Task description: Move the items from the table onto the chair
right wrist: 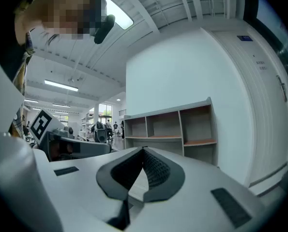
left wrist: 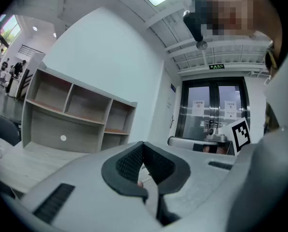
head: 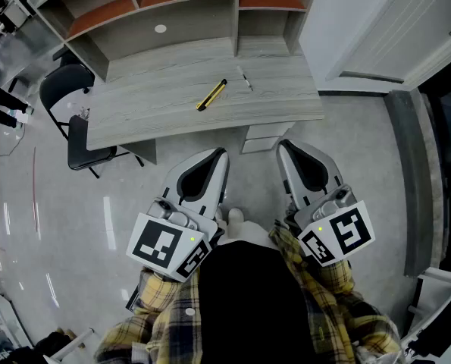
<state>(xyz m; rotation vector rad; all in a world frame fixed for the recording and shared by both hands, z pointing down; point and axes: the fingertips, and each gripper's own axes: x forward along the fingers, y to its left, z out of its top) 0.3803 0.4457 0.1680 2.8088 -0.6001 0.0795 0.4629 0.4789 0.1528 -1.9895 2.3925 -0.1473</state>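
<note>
Left tongs [head: 223, 153], right tongs [head: 283, 145] both pressing together, pinching nothing, hanging short of bench [head: 172, 120] near edge. Yellow tool [head: 211, 95] lying mid-bench, well ahead, long axis slanting near-left to far-right; left tongs sitting slightly nearer. Chair [head: 85, 149] standing at bench's left end.

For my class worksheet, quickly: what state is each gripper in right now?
Left gripper: closed, holding nothing.
Right gripper: closed, holding nothing.
</note>
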